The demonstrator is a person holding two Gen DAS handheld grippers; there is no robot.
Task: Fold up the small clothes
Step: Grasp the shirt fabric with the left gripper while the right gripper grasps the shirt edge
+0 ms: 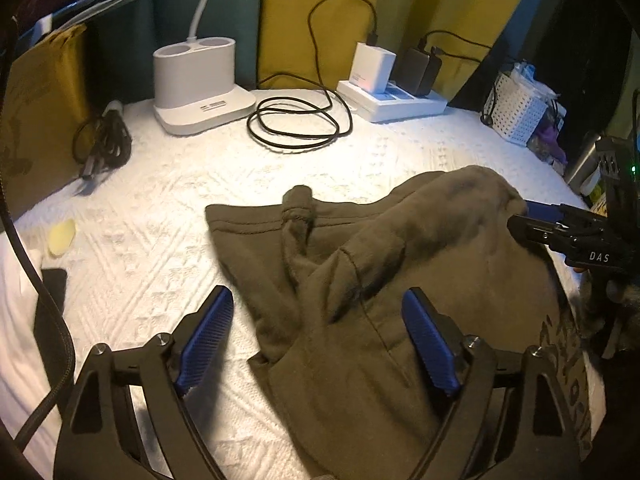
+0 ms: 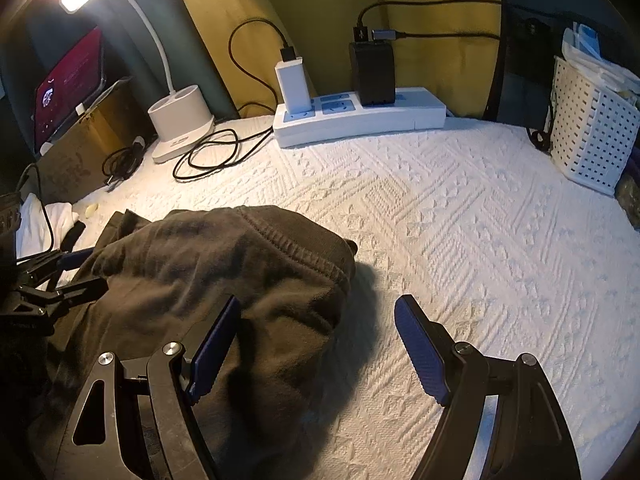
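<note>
The fingers of your left gripper (image 1: 318, 338) stand wide apart, and between them lies the olive-green garment (image 1: 360, 280), not clamped by either blue pad. The fingers of your right gripper (image 2: 318, 350) are also spread apart; its left finger (image 2: 216, 344) sits just against the bunched edge of the garment (image 2: 224, 280), while its right finger (image 2: 420, 352) is over the bare white quilted cover (image 2: 460, 220).

The garment lies crumpled on this cover, in front of both grippers. In the left wrist view you can see a flat part with a stitched hem to the left and a raised, folded hump to the right. The tip of the right gripper (image 1: 532, 220) comes in from the right side of that view and touches the hump, but whether it pinches any cloth you cannot tell from there. In the right wrist view, the left gripper (image 2: 76, 276) shows at the left edge, with its fingers on both sides of a fold of the cloth.

At the back of the cover stand a white lamp base (image 1: 200, 84), a coiled black cable (image 1: 298, 120) and a white power strip (image 2: 360, 120) with a white charger (image 2: 293, 84) and a black one (image 2: 373, 76) plugged in. A white perforated basket (image 2: 588, 132) stands at the far right.
</note>
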